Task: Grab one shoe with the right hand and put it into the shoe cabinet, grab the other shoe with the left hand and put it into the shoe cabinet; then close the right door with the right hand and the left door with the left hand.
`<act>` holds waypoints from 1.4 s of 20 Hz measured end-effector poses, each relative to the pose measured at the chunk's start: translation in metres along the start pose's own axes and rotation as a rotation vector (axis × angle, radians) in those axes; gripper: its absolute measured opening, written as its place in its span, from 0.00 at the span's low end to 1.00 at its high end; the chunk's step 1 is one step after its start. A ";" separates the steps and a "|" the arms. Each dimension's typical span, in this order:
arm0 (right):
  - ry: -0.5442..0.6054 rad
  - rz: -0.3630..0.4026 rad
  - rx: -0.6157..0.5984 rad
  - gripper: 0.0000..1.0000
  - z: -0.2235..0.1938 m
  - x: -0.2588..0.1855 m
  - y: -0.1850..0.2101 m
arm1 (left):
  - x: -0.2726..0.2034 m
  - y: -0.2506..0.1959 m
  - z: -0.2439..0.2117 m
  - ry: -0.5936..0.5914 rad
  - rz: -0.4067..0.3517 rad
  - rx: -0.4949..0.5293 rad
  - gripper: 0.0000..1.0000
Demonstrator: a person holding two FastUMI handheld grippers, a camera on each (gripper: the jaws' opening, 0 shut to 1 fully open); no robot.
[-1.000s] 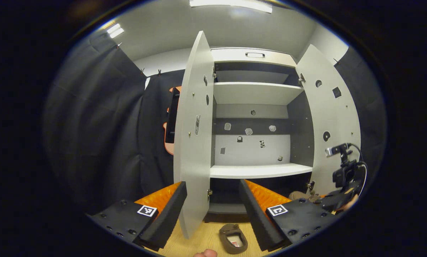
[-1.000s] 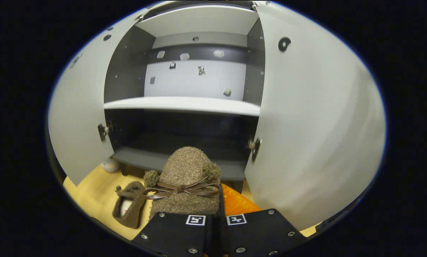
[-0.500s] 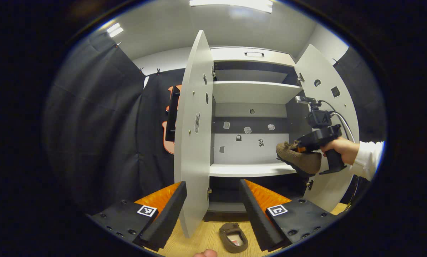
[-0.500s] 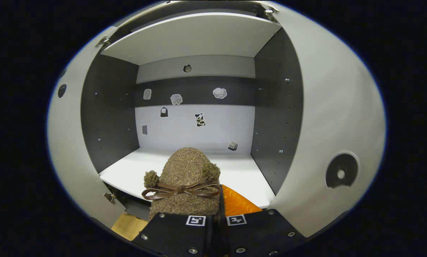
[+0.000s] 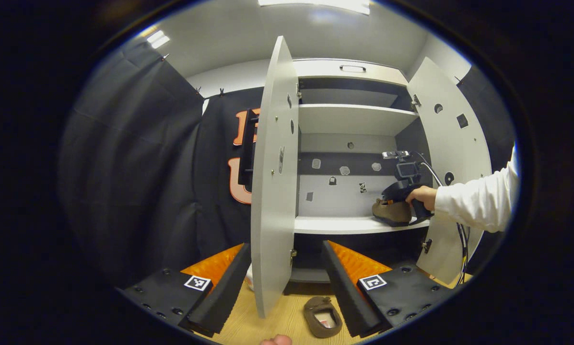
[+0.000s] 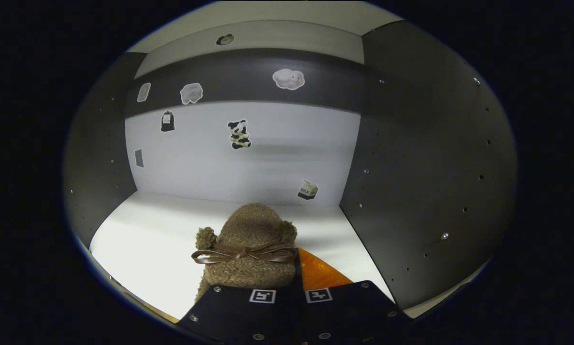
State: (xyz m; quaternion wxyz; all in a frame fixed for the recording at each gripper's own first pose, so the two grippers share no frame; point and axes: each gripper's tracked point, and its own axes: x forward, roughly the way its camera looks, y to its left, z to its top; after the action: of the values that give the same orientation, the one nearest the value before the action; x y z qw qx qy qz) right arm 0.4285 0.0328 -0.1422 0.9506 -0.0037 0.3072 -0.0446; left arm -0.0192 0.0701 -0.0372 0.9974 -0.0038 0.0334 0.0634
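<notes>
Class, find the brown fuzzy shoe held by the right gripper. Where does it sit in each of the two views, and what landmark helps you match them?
Left gripper view: the held shoe is right of centre, at the white shelf.
Right gripper view: bottom centre, between the right gripper jaws.
Shared landmark: the cow sticker on the back panel.

A booth hung with black cloth, lit from above.

Black cloth (image 5: 138,158) draped the left wall and a strip at the far right. A pale ceiling (image 5: 248,33) carried bright light panels (image 5: 315,4), and a light wooden floor (image 5: 287,321) ran along the bottom edge.
</notes>
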 end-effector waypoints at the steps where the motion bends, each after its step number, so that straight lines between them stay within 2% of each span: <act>1: 0.011 0.002 0.002 0.12 -0.001 0.002 0.000 | 0.000 0.003 -0.001 0.004 0.008 -0.005 0.96; 6: 0.038 0.041 0.013 0.22 -0.005 -0.002 -0.004 | 0.004 0.007 -0.011 0.023 0.020 -0.024 0.96; 8: 0.036 0.051 0.022 0.35 -0.003 -0.010 -0.009 | 0.005 0.006 -0.015 0.034 0.016 -0.033 0.96; 9: 0.039 0.066 0.034 0.48 -0.001 -0.014 -0.008 | 0.006 0.005 -0.017 0.038 0.014 -0.038 0.96; 10: 0.042 0.087 0.044 0.48 -0.001 -0.021 -0.008 | 0.006 0.004 -0.018 0.041 0.010 -0.044 0.97; 11: 0.040 0.100 0.050 0.58 0.000 -0.027 -0.009 | 0.007 0.002 -0.021 0.043 0.005 -0.051 0.96; 12: 0.037 0.108 0.051 0.60 0.002 -0.033 -0.010 | 0.008 0.000 -0.020 0.043 0.000 -0.056 0.99; 14: 0.024 0.122 0.044 0.67 0.006 -0.048 -0.011 | 0.009 -0.003 -0.020 0.041 -0.010 -0.062 0.96; 21: -0.166 0.212 0.060 0.91 0.045 -0.138 0.003 | 0.012 -0.013 -0.016 0.021 -0.045 -0.075 0.97; 25: -0.281 0.217 0.028 0.92 0.056 -0.196 0.003 | 0.012 -0.018 -0.013 0.011 -0.071 -0.085 0.96; 26: -0.308 0.220 0.023 0.92 0.056 -0.212 0.003 | 0.012 -0.021 -0.010 0.004 -0.078 -0.090 0.99; 28: -0.340 0.232 0.010 0.92 0.050 -0.239 0.004 | 0.011 -0.026 -0.009 -0.004 -0.096 -0.097 0.96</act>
State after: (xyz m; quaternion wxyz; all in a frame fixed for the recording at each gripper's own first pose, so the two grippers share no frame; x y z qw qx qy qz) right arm 0.2646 0.0564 0.0375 0.9875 0.0288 0.1406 0.0652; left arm -0.0052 0.0452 -0.0473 0.9980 -0.0535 0.0281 0.0173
